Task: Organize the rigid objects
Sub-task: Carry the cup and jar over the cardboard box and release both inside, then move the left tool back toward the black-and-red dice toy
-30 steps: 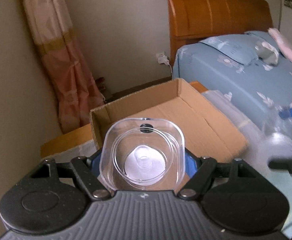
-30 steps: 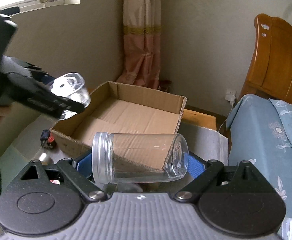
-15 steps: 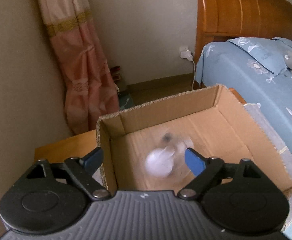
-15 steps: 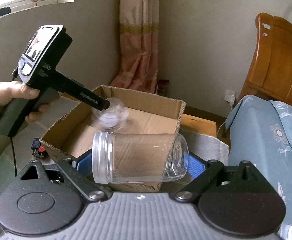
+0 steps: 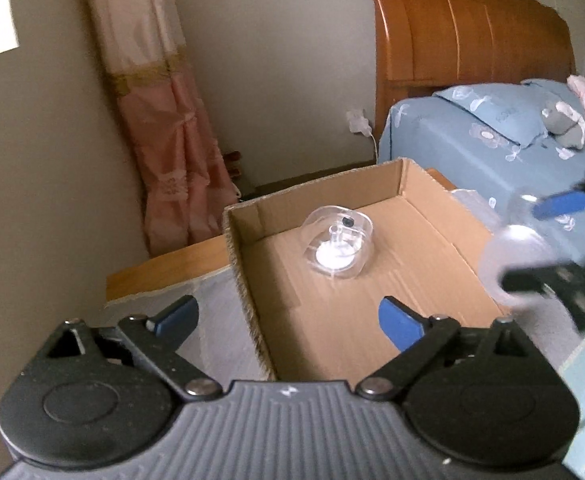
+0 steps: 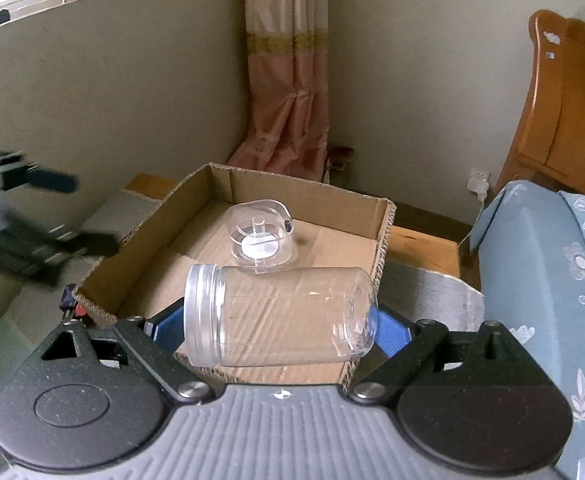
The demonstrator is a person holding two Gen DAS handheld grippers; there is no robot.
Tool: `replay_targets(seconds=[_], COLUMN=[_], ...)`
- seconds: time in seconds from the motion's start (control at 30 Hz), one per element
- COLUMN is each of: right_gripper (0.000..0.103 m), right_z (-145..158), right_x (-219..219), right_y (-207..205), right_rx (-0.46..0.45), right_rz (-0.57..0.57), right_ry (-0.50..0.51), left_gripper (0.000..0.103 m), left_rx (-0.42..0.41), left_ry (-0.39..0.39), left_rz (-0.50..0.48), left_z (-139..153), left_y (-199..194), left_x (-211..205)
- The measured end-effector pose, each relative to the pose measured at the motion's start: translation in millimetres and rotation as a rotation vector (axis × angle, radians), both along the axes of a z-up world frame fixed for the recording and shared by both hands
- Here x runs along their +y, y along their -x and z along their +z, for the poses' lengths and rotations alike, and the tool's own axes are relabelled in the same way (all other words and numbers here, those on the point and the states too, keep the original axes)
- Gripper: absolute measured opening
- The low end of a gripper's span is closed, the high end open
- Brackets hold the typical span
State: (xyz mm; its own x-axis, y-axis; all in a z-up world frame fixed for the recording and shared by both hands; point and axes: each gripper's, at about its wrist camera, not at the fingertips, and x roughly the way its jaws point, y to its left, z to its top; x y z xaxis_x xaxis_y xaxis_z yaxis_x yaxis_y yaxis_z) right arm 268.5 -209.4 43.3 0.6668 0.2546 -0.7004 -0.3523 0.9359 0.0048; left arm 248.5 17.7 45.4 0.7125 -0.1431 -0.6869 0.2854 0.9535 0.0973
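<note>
A clear plastic lid-like container (image 5: 338, 244) lies inside the open cardboard box (image 5: 432, 240), toward its far left corner; it also shows in the right wrist view (image 6: 262, 240). My left gripper (image 5: 288, 318) is open and empty, over the box's near left wall. My right gripper (image 6: 276, 320) is shut on a clear plastic jar (image 6: 278, 314), held sideways above the box's (image 6: 384, 248) near edge. In the left wrist view the jar (image 5: 512, 260) and right gripper appear blurred at the right.
A bed with blue floral bedding (image 5: 492, 148) and a wooden headboard (image 5: 472, 40) stands right of the box. A pink curtain (image 5: 164, 120) hangs behind. A grey cloth (image 6: 428, 300) covers the surface under the box. Small objects (image 6: 70, 306) lie left of the box.
My left gripper opened and dropped the clear container into the box, then pulled back to the left. My right gripper carried the jar forward over the box's near edge.
</note>
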Motion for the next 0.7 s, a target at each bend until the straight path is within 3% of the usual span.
replay_targets(seconds=[0.23,0.47,0.53,0.7], right_gripper=[0.095,0.096,0.101,0.103], right_z=[-7,-10,-12,-11], right_x=[7,14,15,19], right_y=[-31,-55,-62,-55], right_rx=[0.022,0.023,0.013,-0.008], right_rz=[0.001,-0.017,-0.025,-0.019], right_ry=[0.020,0.048,0.051,0.071], left_gripper=[0.100,0.100,0.100,0.100], left_rx=[-0.010,0.013,0.016,0.033], left_ry=[0.009,0.066,0.055,0.052], left_rz=[0.057,0.085,0.087,0.090], left_z=[-2,-12,-16,-24], left_y=[27,42,45,53], left_x=[21,34,35,36])
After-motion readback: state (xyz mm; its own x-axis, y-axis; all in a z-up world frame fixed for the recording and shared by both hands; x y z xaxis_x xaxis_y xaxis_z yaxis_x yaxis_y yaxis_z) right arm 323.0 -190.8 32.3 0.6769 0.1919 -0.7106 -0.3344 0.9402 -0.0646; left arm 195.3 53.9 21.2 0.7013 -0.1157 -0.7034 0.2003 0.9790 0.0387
